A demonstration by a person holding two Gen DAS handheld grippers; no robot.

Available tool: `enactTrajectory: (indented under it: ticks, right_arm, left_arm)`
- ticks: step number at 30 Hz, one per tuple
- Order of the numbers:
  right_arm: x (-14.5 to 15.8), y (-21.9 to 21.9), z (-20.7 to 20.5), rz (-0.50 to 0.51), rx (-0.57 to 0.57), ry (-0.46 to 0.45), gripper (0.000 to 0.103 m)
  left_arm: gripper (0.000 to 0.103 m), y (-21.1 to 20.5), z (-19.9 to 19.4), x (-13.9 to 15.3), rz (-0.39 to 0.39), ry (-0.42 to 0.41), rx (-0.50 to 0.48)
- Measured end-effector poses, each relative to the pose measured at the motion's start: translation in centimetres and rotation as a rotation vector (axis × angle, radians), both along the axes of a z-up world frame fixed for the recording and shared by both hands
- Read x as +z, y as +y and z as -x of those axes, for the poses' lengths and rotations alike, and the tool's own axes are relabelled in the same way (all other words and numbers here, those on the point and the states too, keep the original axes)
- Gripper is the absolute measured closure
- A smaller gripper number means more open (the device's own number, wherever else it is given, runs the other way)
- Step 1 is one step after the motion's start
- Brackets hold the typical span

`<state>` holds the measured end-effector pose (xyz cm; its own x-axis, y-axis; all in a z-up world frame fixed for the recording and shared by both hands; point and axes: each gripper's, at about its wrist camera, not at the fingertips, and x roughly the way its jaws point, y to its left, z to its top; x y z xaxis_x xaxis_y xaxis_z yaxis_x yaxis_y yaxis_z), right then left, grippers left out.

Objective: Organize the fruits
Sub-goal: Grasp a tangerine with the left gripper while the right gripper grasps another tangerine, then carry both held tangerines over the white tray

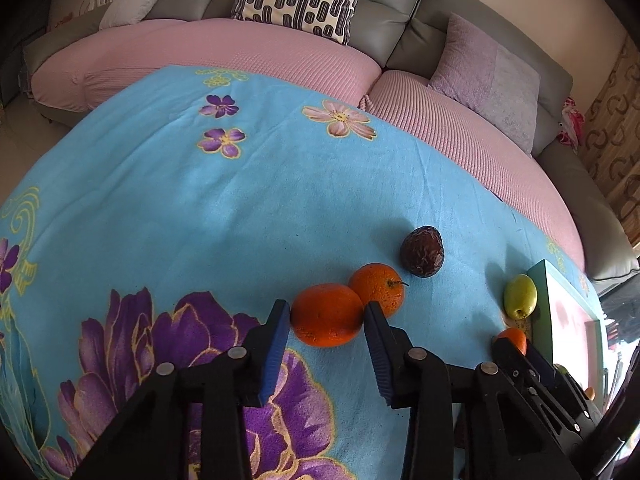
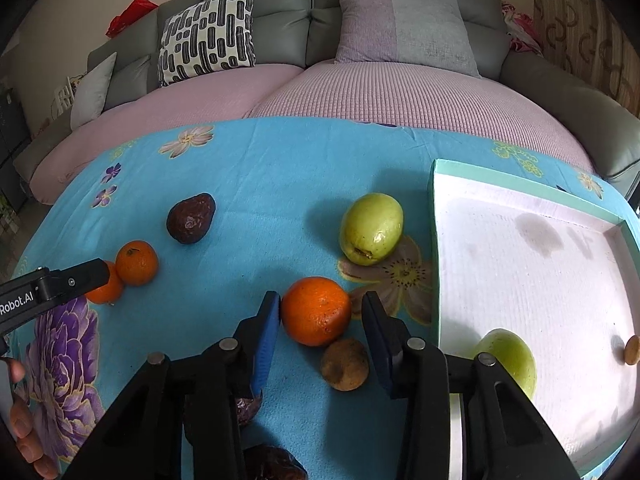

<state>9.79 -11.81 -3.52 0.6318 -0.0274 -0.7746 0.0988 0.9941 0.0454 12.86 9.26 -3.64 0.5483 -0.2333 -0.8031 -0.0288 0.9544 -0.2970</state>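
On the blue flowered cloth point(image 1: 200, 208), my left gripper point(image 1: 326, 316) is open with a large orange point(image 1: 326, 315) between its fingers, touching the right one. A smaller orange point(image 1: 377, 288) and a dark wrinkled fruit point(image 1: 423, 251) lie just beyond. My right gripper point(image 2: 316, 312) is open around another orange point(image 2: 316, 311), with a brown fruit point(image 2: 345, 364) beside it. A green fruit point(image 2: 371, 229) lies on the cloth. The teal-rimmed box point(image 2: 434, 240) at right holds a second green fruit point(image 2: 510, 356) and a small brown piece point(image 2: 632, 350).
A sofa with pink covers point(image 2: 360, 96) and pillows point(image 2: 208, 36) runs behind the table. More dark fruits point(image 2: 272, 464) lie under my right gripper. The left gripper point(image 2: 60, 284) shows in the right wrist view, over two oranges point(image 2: 137, 262).
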Motion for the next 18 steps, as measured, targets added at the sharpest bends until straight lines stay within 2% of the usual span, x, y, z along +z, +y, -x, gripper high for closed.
enactTrajectory:
  ticks: [6,10,18]
  right_arm:
    - [0.0,0.0,0.1,-0.007,0.001,-0.003,0.066]
    - [0.3,0.0,0.4,-0.018,0.003,-0.01,0.067]
    - [3.9,-1.0,2.1,-0.046,-0.013,-0.113,0.067]
  left_arm:
    - [0.065,0.1,0.2,0.5,0.013,-0.018,0.001]
    - [0.065,-0.1,1.0,2.3,0.022,-0.074,-0.012]
    - [0.065,-1.0,2.2,5.8,0.033,-0.166,-0.052]
